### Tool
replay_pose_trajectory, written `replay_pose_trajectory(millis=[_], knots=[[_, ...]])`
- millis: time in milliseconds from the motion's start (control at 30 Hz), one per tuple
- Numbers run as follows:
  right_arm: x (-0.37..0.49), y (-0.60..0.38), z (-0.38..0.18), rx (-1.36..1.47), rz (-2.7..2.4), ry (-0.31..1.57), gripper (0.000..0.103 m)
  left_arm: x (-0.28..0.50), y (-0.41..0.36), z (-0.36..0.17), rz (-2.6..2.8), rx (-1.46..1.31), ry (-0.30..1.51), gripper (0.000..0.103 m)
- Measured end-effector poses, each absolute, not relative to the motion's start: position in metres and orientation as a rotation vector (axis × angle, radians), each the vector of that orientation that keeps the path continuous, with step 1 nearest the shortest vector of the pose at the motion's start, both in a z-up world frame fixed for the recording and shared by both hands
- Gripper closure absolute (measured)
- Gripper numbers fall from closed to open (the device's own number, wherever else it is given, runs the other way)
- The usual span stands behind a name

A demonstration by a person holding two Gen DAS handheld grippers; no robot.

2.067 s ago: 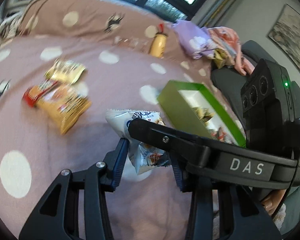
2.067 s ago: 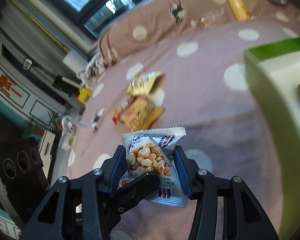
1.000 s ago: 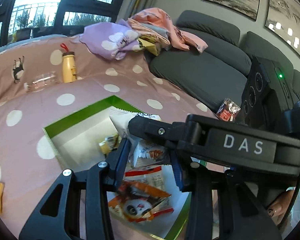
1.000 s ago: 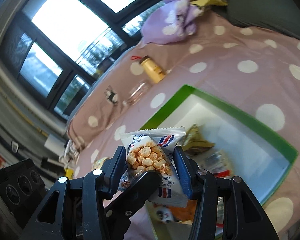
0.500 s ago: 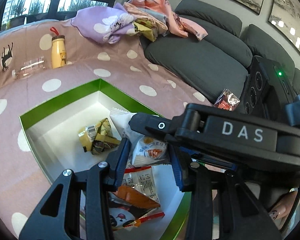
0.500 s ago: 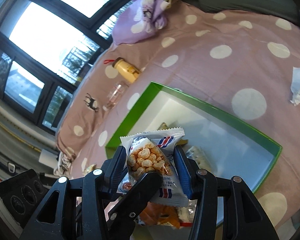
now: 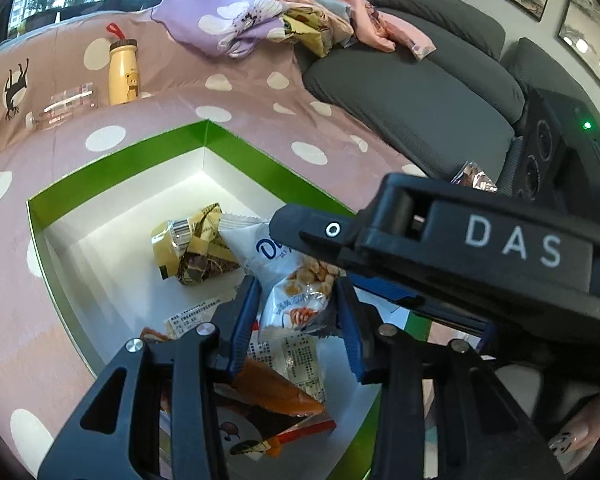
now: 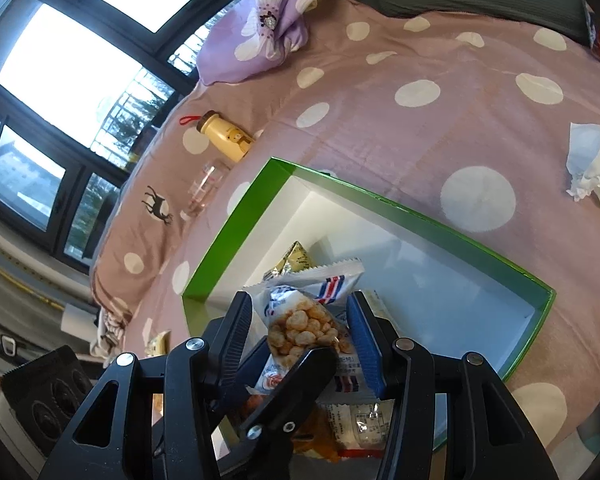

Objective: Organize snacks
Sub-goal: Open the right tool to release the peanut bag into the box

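Two claws, left [image 7: 298, 308] and right [image 8: 296, 332], each pinch one snack packet [image 7: 296, 280] over my green box [image 8: 236, 216]; releasing comes next.

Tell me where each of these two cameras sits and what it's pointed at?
Left wrist: sits on the left tool, looking down along it at a white snack packet over the green box; a fingertip shows lower right.
Right wrist: sits on the right tool, looking down at its puffed-snack packet; no hand visible.
Shared: green box, yellow bottle, dotted cover.
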State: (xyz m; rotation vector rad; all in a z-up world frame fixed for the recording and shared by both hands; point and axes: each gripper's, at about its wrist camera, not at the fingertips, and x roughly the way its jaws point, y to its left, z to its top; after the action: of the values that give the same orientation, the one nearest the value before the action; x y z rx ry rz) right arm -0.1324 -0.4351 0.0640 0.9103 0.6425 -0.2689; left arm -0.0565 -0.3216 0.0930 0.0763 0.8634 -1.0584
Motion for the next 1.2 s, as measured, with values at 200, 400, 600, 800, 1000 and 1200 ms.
replay_pose_trajectory(millis=[200, 400, 600, 800, 1000, 1200], knots=[[-0.132, -0.435, 0.063, 0.903, -0.289, 0.653, 0.050, -0.054, -0.321, 0.093, -1.038, 0.065, 0.874, 0.065], [-0.131, -0.435, 0.063, 0.899, -0.303, 0.661, 0.050, -0.053, -0.320, 0.094, -1.020, 0.057, 0.875, 0.063], [-0.131, -0.430, 0.068, 0.876, -0.309, 0.643, 0.050, -0.055, -0.308, 0.103, -0.987, 0.079, 0.838, 0.054], [-0.130, -0.420, 0.076, 0.820, -0.319, 0.624, 0.050, -0.057, -0.280, 0.117, -0.947, 0.055, 0.796, 0.036], [-0.127, -0.403, 0.088, 0.747, -0.316, 0.598, 0.041, -0.060, -0.235, 0.127, -0.872, 0.037, 0.756, 0.020], [-0.121, -0.382, 0.099, 0.658, -0.312, 0.573, 0.027, -0.063, -0.174, 0.133, -0.740, 0.029, 0.687, 0.003]])
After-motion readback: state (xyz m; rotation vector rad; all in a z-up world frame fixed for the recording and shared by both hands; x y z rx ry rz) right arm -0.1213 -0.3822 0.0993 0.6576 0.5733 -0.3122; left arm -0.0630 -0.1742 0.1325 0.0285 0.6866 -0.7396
